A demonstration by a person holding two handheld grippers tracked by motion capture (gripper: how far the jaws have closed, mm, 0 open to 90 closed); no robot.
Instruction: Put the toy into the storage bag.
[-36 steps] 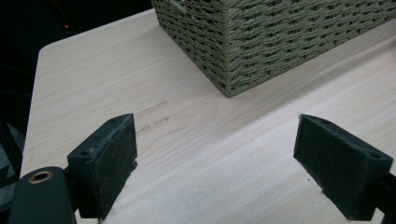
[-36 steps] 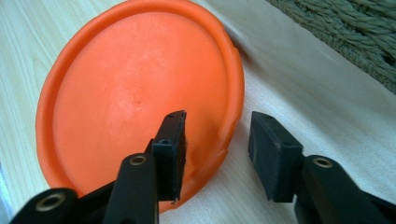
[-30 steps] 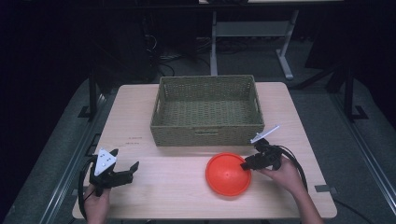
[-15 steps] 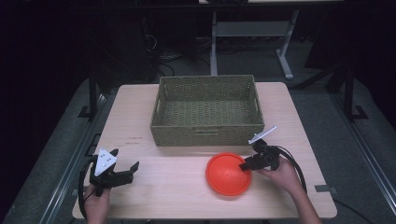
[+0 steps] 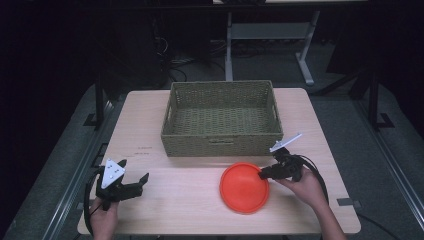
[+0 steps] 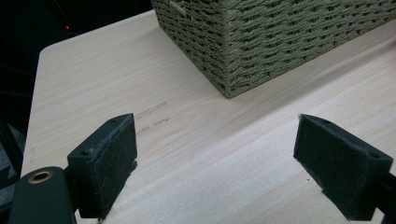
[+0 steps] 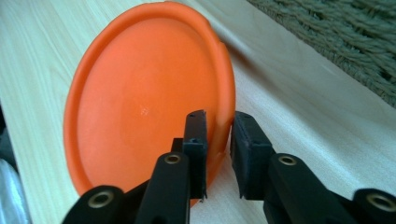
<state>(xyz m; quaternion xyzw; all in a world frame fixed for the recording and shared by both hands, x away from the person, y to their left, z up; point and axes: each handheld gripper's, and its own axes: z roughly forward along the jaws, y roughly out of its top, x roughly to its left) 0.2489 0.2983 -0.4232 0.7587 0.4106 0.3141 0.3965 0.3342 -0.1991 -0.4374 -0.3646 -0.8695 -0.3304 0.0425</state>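
An orange plate (image 5: 244, 187) lies on the wooden table (image 5: 175, 205) in front of the basket, right of centre. My right gripper (image 5: 261, 174) reaches in from the plate's right side. In the right gripper view its jaws (image 7: 218, 120) have just been closing and now pinch the rim of the orange plate (image 7: 140, 102), one pad inside and one outside. My left gripper (image 5: 134, 174) rests near the table's front left corner, held by a hand. Its jaws (image 6: 224, 144) stand wide apart over bare wood with nothing between them.
A woven green-brown basket (image 5: 220, 86) stands empty at the back middle of the table; its corner (image 6: 261, 37) lies ahead of the left gripper. Table legs and cables sit on the dark floor beyond. A cable loops from each gripper near the front edge.
The right gripper's jaws have drawn together on the plate's right rim, with the hand shifting only slightly. The left gripper and the basket have not moved.
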